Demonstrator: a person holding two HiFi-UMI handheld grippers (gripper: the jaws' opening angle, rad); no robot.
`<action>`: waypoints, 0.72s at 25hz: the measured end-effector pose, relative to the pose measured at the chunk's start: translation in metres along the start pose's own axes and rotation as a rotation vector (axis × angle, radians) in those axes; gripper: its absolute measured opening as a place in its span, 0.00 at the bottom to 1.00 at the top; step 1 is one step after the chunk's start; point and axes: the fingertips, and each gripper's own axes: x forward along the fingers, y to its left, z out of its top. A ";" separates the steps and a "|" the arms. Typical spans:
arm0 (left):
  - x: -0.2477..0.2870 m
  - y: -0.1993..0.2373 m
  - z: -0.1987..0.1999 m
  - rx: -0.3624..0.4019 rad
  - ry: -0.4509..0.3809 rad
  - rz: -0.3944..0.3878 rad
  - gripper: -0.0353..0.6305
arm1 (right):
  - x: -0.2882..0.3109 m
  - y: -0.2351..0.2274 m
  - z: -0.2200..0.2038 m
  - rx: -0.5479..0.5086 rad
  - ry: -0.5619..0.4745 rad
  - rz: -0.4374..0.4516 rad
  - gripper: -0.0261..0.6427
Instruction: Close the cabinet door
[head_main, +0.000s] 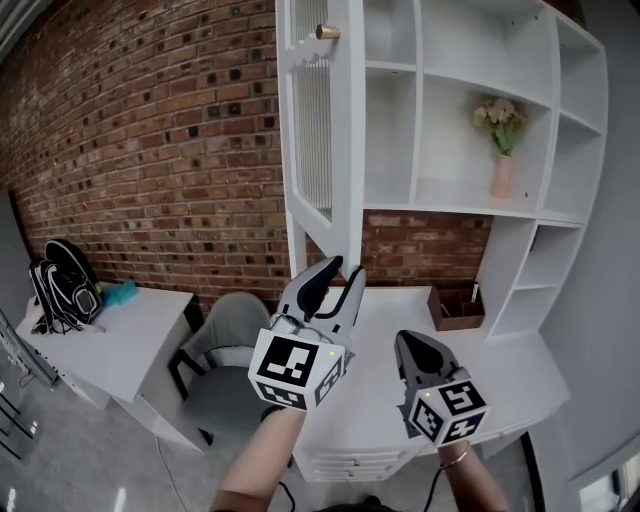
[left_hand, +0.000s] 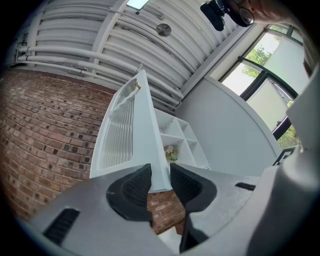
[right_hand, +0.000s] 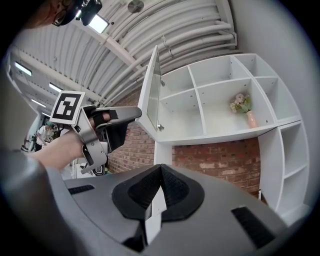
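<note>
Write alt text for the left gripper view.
The left gripper pinches the lower edge of an open white door between its dark fingers, seen from below. Behind the door are white shelves with flowers. A brick wall is at the left and a ribbed ceiling is above.
</note>
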 end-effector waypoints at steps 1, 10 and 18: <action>0.004 -0.002 -0.001 -0.006 0.003 -0.008 0.21 | -0.001 -0.003 -0.001 0.001 0.001 -0.005 0.04; 0.056 -0.021 -0.016 -0.028 0.024 -0.074 0.21 | -0.010 -0.032 0.001 -0.009 0.001 -0.044 0.04; 0.113 -0.030 -0.021 -0.015 0.035 -0.103 0.21 | -0.016 -0.076 -0.002 0.003 0.005 -0.096 0.04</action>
